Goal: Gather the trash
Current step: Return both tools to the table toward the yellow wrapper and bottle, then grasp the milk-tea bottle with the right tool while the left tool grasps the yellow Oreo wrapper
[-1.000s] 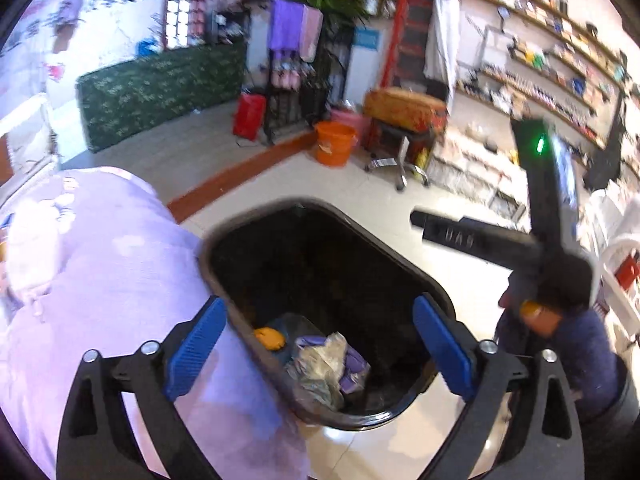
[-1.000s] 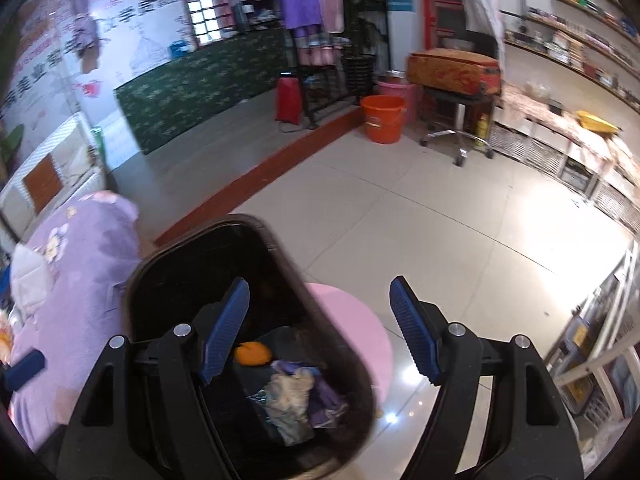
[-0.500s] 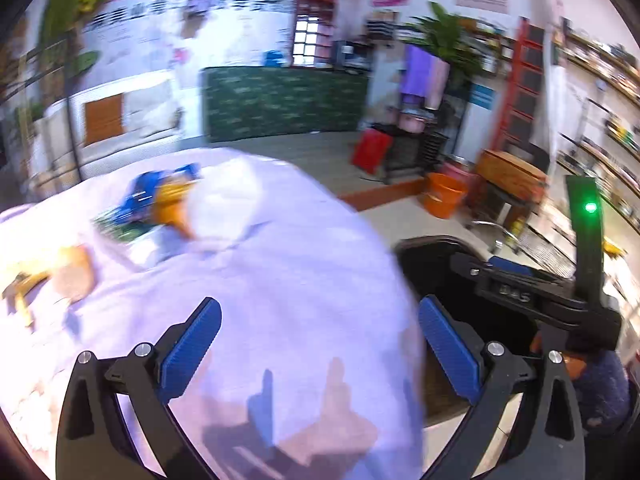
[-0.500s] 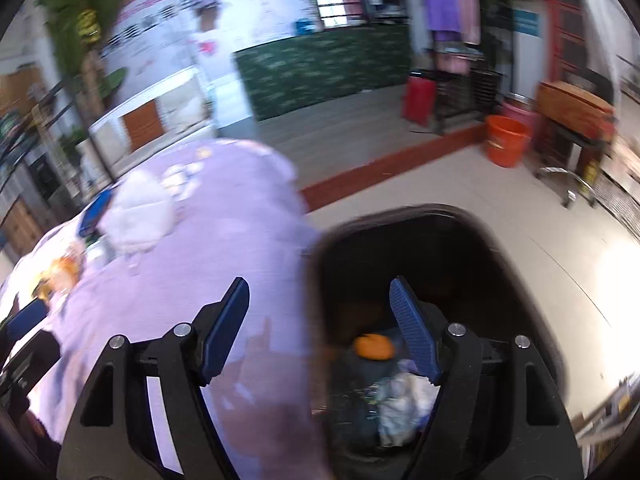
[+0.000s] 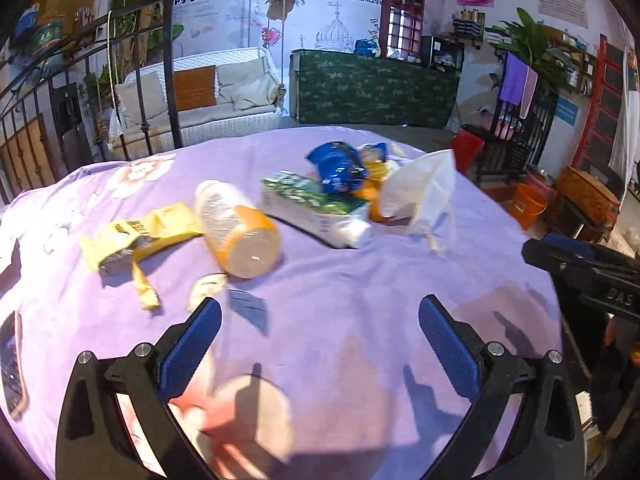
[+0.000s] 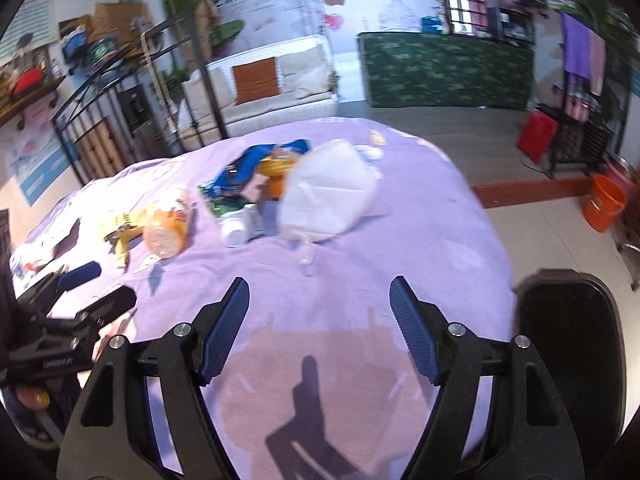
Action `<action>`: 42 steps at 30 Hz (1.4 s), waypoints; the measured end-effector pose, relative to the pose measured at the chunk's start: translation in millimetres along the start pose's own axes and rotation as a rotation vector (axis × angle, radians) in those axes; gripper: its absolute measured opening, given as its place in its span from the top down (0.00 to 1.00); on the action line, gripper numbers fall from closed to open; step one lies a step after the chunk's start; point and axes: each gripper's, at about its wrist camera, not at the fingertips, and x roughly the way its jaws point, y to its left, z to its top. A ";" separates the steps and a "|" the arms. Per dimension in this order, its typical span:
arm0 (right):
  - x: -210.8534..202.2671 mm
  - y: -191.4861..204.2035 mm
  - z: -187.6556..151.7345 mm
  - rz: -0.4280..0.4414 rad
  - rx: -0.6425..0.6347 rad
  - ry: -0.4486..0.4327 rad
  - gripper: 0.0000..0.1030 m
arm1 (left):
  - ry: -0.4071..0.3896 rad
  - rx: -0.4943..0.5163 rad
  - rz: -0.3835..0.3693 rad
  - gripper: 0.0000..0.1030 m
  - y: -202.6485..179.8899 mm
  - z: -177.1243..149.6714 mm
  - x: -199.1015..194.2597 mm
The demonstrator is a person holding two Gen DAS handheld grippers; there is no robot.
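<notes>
Trash lies on a purple tablecloth (image 5: 360,300): a yellow wrapper (image 5: 136,236), an orange-capped plastic bottle (image 5: 236,228) on its side, a green-and-white box (image 5: 308,204), a blue packet (image 5: 336,164) and a white face mask (image 5: 420,192). My left gripper (image 5: 320,340) is open and empty above the cloth, short of the bottle. My right gripper (image 6: 320,320) is open and empty, short of the mask (image 6: 328,196) and bottle (image 6: 166,228). A black trash bin (image 6: 568,352) stands at the table's right edge.
A phone (image 5: 10,364) lies at the table's left edge. The right gripper's body (image 5: 588,276) shows at the right of the left wrist view. An orange bucket (image 6: 604,208) and a red bag (image 6: 536,136) stand on the floor beyond the table.
Both grippers have swung left from above the bin to face the table. The trash on the cloth has come into full view. Both stay open.
</notes>
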 end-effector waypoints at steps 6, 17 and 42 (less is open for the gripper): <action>22.9 36.7 10.3 0.047 -0.062 0.043 0.30 | 0.025 0.119 0.058 0.05 62.2 18.9 4.6; 62.0 103.9 22.9 0.150 -0.156 0.129 0.30 | 0.248 0.281 0.172 0.05 162.0 52.6 69.9; 187.9 213.5 76.0 0.173 -0.317 0.305 0.30 | 0.309 0.316 0.258 0.84 160.9 38.8 90.5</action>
